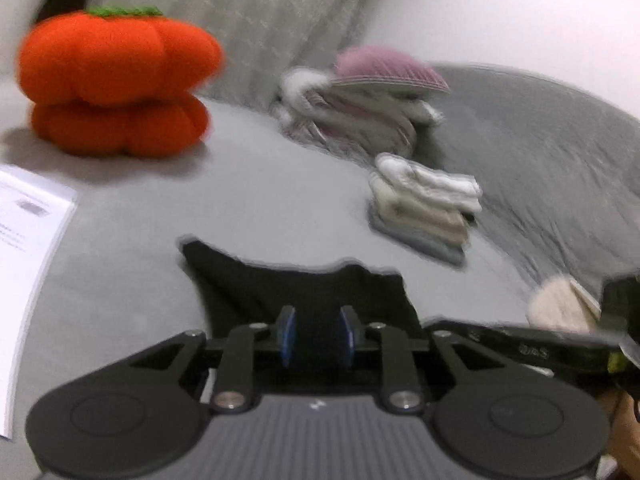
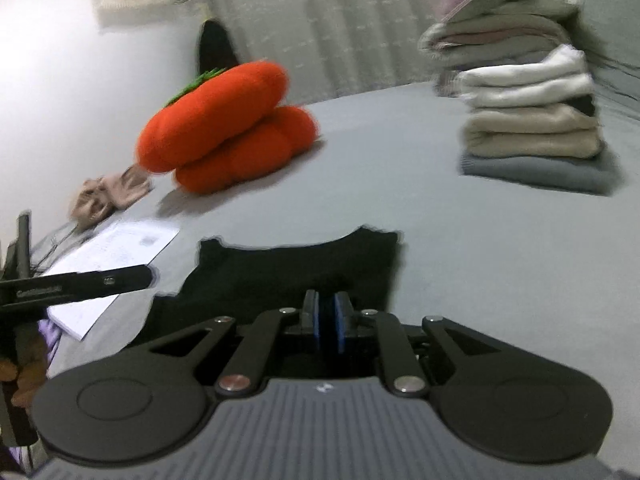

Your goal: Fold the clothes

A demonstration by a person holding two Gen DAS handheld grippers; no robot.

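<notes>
Although both views are blurred, the count is plain: one black garment (image 2: pixel 296 268) lies flat on the grey bed (image 2: pixel 460 240), directly ahead of both grippers.

Left gripper (image 1: pixel 316 336): one seen, its jaws a moderate gap apart. Dark cloth shows between and behind the blue pads (image 1: pixel 288 336), but whether they pinch it cannot be told from this view.

Right gripper (image 2: pixel 329 326): one seen, its jaws nearly together, a narrow slit left between the two blue pads. It sits over the near edge of the garment; contact cannot be confirmed. In the left wrist view the right gripper's body appears at the right edge.

Folded clothes: two stacks. The nearer stack (image 2: pixel 532 120) holds about five items, white on top, beige below, grey at the bottom. The farther stack (image 2: pixel 496 36) stands just behind it, of beige and pinkish pieces topped by one mauve item; its count cannot be read.

Cushions: two orange pumpkin cushions (image 2: pixel 224 120), one on the other, the upper with a green stalk.

Papers: one white sheet (image 2: pixel 116 256) left of the garment.

Other: one small beige crumpled item (image 2: pixel 108 196) near the cushions.
</notes>
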